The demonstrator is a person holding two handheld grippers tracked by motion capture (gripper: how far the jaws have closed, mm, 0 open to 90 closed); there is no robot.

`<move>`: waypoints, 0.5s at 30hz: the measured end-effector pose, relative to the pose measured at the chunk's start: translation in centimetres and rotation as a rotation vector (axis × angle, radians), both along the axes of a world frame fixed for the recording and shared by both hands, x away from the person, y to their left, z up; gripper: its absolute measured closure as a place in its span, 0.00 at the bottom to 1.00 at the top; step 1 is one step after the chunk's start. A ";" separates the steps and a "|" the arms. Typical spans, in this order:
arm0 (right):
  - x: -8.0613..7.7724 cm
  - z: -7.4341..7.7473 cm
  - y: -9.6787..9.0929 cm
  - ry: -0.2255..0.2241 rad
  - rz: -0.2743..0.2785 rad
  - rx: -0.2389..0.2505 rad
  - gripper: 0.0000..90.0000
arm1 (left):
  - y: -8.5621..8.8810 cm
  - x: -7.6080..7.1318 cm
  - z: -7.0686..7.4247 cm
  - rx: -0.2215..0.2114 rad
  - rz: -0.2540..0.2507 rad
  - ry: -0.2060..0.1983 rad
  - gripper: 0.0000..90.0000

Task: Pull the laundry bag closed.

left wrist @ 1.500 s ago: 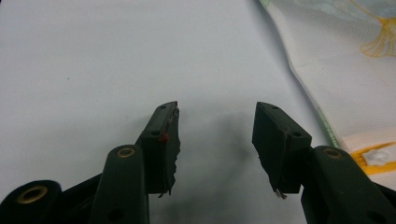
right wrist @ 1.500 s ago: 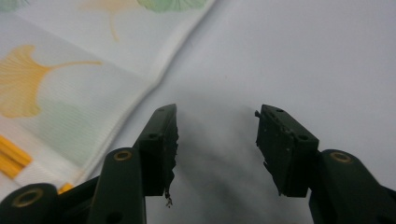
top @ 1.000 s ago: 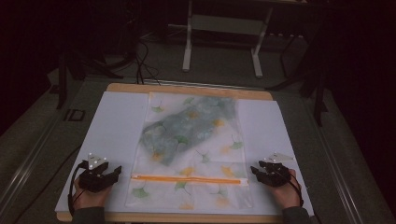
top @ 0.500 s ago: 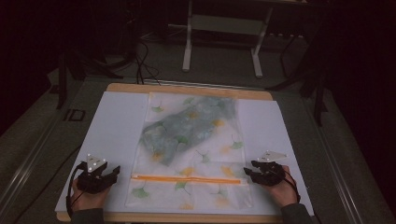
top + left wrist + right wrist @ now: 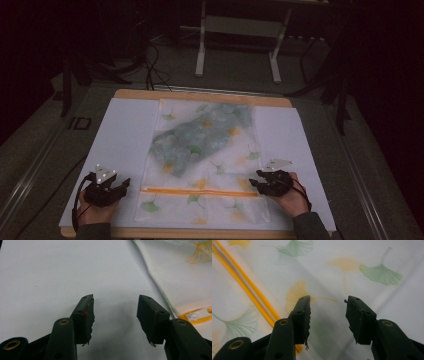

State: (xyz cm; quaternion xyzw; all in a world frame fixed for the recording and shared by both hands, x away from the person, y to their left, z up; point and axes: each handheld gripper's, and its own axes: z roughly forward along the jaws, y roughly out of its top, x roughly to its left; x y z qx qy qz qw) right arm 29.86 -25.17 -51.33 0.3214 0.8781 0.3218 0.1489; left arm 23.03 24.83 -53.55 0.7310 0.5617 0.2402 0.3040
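Zip pouch [image 5: 202,165] looked light, floppy, slippery; best pinched at orange zipper [image 5: 200,191] ends. Right gripper [image 5: 260,183] gaped empty over pouch; left gripper [image 5: 121,187] released beside edge.

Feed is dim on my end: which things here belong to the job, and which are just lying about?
In the job:
- leaf-print zip bag
- its orange zipper
- greenish cloth inside it
- left gripper, open
- right gripper, open

Lying about:
- white sheet
- wooden board
- metal stand
- floor cables
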 end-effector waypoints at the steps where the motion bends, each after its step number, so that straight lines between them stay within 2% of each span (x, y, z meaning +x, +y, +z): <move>1: 0.0 0.0 0.0 0.000 0.000 0.000 0.60 | 0.0 0.0 0.0 0.000 0.000 0.000 0.53; 2: 0.0 0.1 0.6 -0.001 0.021 -0.010 0.60 | 0.0 -0.1 0.0 -0.004 0.000 0.001 0.54; 11: 0.0 0.7 2.9 -0.006 0.098 -0.042 0.59 | 0.1 -0.2 0.2 -0.012 -0.007 -0.008 0.56; 15: 0.1 0.8 4.1 -0.003 0.125 -0.039 0.59 | 0.1 -0.2 0.2 -0.015 -0.013 -0.005 0.57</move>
